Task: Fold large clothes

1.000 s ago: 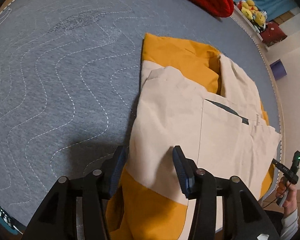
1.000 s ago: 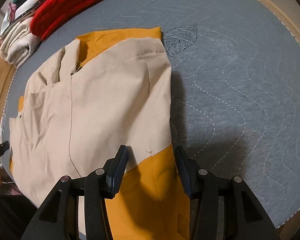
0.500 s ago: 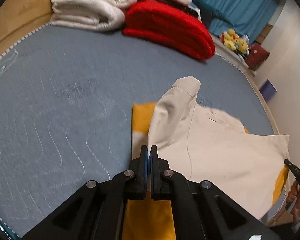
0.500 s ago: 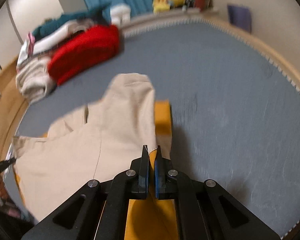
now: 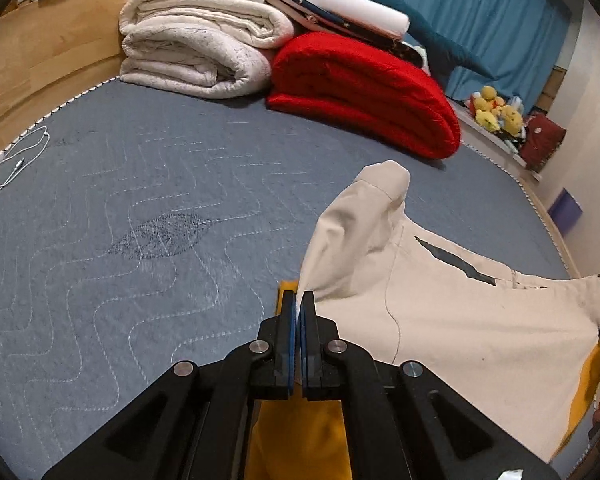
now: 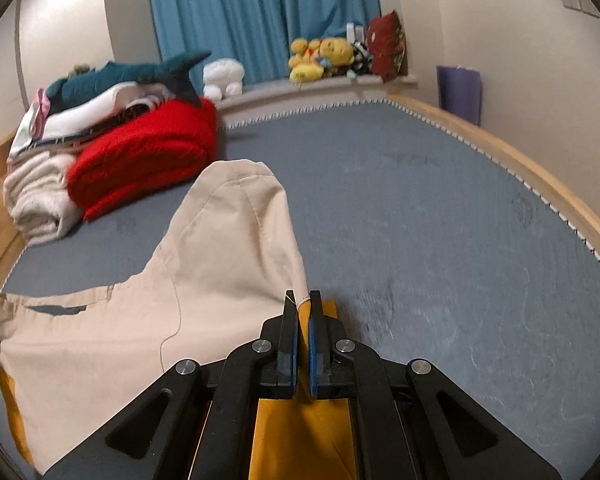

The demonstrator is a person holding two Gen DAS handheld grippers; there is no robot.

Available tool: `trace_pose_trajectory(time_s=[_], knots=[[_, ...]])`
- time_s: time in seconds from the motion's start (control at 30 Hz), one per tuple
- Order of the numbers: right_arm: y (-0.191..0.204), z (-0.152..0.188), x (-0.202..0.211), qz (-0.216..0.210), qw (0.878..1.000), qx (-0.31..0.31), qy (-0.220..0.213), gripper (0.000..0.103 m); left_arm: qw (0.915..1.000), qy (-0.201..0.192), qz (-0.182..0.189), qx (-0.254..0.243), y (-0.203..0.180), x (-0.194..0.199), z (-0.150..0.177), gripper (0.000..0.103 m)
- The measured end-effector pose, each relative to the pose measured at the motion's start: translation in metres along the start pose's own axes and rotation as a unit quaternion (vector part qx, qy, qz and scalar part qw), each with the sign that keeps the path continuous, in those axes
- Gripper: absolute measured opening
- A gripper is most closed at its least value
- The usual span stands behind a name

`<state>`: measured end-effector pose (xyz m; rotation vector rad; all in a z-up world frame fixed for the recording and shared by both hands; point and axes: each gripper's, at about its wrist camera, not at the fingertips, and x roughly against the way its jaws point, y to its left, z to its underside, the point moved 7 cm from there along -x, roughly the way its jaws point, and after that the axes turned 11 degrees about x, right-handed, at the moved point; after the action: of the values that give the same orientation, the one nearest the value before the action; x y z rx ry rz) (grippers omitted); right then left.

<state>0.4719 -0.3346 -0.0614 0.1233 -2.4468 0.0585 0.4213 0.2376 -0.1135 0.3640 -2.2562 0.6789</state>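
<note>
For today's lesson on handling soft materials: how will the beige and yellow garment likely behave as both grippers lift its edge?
The garment looks floppy: it drapes and peaks between the left gripper and right gripper. It probably sags mid-span. It seems light, since pinched edges alone raise it.

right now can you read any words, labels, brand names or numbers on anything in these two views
None can be read.
Beige and mustard garment: no print or tag shows.
Folded red blanket: plain.
Dark red cushion by the window: patterned, too small and blurred to read.
Yellow plush toys: no legible marks.
</note>
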Motion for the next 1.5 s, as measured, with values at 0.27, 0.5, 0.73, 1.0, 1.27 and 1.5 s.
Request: trace_pose_trajectory(time_s=[0.27, 0.5, 0.73, 1.0, 1.27, 1.5], knots=[[0.002, 0.074, -0.115, 0.024, 0.976, 0.014, 0.214, 0.004, 0.9842, 0.17, -0.049, 0.001, 0.018, -0.112, 0.05, 0.003], [-0.01, 0.03, -0.102, 0.033, 0.992, -0.012, 0.122, 0.003, 0.9968, 0.065, -0.046, 0.008, 0.014, -0.093, 0.007, 0.001], [-0.006, 0.058, -0.129, 0.029, 0.98, -0.008, 0.195, 0.012, 0.9888, 0.132, -0.069, -0.001, 0.025, -0.097, 0.029, 0.016], [-0.02, 0.057, -0.071, 0.035, 0.984, 0.043, 0.17, 0.032, 0.9804, 0.161, 0.092, -0.065, -0.015, -0.018, 0.053, 0.025], [0.043, 0.135, -0.014, -0.086, 0.935, 0.254, 0.231, 0.032, 0.9251, 0.283, 0.055, -0.247, -0.012, -0.023, 0.166, 0.034], [0.009, 0.181, -0.008, -0.064, 0.919, 0.239, 0.306, 0.028, 0.9286, 0.294, 0.011, -0.226, 0.033, -0.006, 0.166, 0.029]])
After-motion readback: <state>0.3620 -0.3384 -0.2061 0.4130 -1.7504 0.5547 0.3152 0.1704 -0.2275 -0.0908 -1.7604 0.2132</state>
